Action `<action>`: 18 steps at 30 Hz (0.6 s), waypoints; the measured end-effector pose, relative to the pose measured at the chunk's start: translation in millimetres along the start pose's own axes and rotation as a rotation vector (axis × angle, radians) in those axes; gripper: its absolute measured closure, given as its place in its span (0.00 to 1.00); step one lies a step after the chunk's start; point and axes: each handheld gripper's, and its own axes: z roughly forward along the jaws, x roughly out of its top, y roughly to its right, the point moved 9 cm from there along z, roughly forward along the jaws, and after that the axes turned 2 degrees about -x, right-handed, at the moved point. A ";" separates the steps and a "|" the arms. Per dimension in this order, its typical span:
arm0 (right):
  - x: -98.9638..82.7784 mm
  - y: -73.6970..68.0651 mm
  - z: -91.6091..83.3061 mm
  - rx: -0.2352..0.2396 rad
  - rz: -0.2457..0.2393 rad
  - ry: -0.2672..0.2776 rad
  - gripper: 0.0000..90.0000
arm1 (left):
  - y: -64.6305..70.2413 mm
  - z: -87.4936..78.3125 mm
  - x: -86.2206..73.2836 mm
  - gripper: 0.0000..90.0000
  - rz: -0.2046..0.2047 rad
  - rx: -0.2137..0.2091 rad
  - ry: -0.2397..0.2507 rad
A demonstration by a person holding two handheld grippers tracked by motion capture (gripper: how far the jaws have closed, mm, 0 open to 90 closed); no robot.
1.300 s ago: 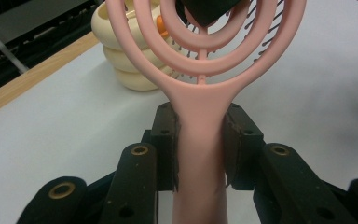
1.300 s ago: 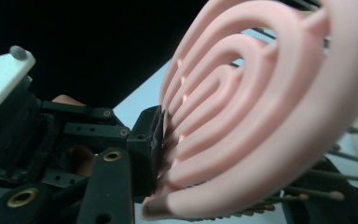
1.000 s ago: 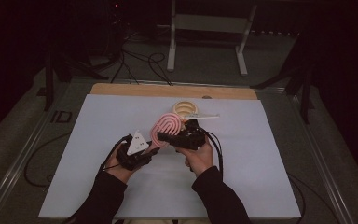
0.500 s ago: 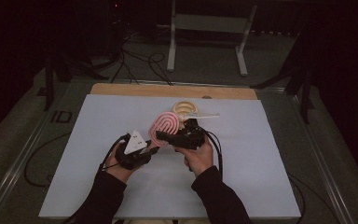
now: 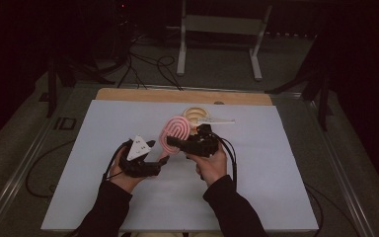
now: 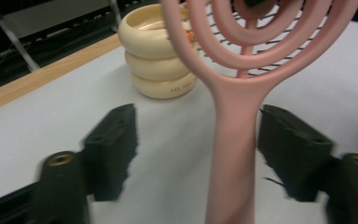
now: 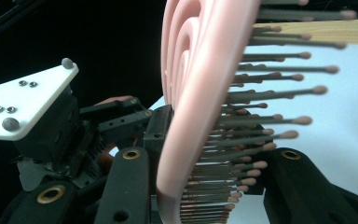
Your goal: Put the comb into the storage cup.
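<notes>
In the high view, the right gripper [image 5: 173,143] has its jaws closed on the head of a pink hairbrush [image 5: 175,134], which is held up above the white table mat [image 5: 276,187]. The left gripper [image 5: 164,160] sits just beside it at the brush's handle end. Behind the brush stands a cream ringed holder [image 5: 196,114] with a white stick-like item [image 5: 217,121] lying across it (too small to identify). Cables [image 5: 148,64] run over the floor past the table's wooden edge [image 5: 177,95].

In the left gripper view, the left gripper [image 6: 198,135] has just been opening: its jaws stand well apart, with the hairbrush's handle [image 6: 233,140] between them, closer to the right-hand one and clear of both pads. The cream holder [image 6: 161,51] shows three stacked rings; small lettering on the lowest is too blurred to read.

In the right gripper view, the right gripper [image 7: 209,161] clamps the hairbrush [image 7: 200,88] edge-on, one jaw on the pink back, the other at the bristle side. The left gripper [image 7: 121,116] with its grey plate [image 7: 23,102] lies just behind.
</notes>
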 end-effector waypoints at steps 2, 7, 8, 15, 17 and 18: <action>0.5 0.6 -1.0 -0.004 0.000 0.002 0.70 | -1.8 -1.7 1.0 0.26 -0.010 0.010 0.012; 2.0 1.4 -3.5 -0.008 0.010 0.009 0.71 | -5.1 -6.9 4.0 0.19 -0.033 0.009 0.040; 2.4 2.1 -3.7 -0.012 0.009 0.011 0.71 | -6.0 -8.0 4.3 0.18 -0.034 0.014 0.044; 4.4 6.0 -7.0 -0.019 0.012 0.020 0.71 | -13.7 -22.3 5.6 0.02 -0.083 0.017 0.073; 4.4 6.9 -7.8 -0.020 0.015 0.018 0.71 | -16.0 -25.8 5.8 0.00 -0.092 0.020 0.084; 4.7 7.7 -8.4 -0.022 0.019 0.020 0.71 | -20.1 -32.1 4.7 0.00 -0.109 0.029 0.103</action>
